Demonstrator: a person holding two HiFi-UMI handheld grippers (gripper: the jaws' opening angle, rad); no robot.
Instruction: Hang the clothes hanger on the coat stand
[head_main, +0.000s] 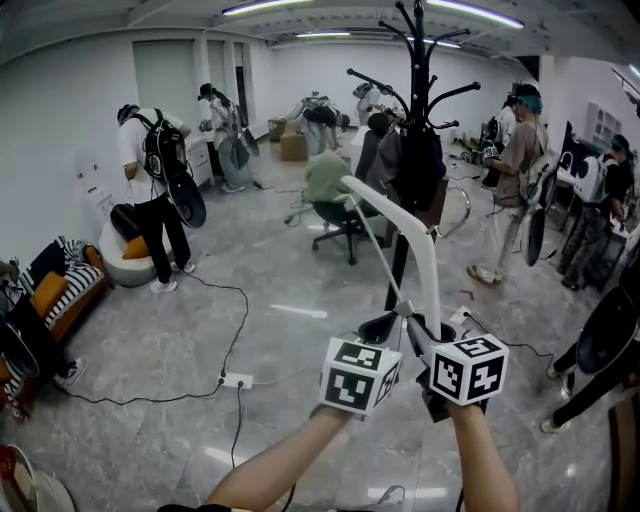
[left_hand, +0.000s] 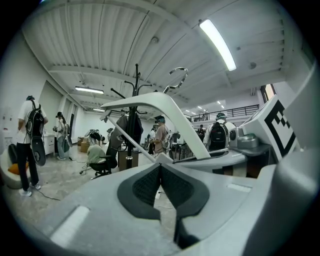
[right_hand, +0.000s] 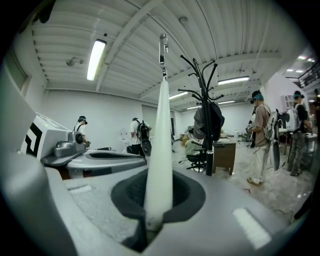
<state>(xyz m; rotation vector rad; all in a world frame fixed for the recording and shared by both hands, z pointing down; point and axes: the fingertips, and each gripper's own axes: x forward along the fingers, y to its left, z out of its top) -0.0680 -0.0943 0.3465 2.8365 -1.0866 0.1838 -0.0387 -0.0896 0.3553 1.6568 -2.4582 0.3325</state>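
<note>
While the right claw (right_hand: 158, 217) grips the white plastic clothes hanger (right_hand: 161, 145), left claw (left_hand: 160, 179) pinched empty, hooking the black coat stand (right_hand: 207, 142) comes next.

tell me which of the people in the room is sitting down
The person in the pale green top, hunched forward on the black office chair beside the coat stand. Everyone else in view is on their feet.

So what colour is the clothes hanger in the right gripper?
The clothes hanger is white; it shows best in the right gripper view.
</note>
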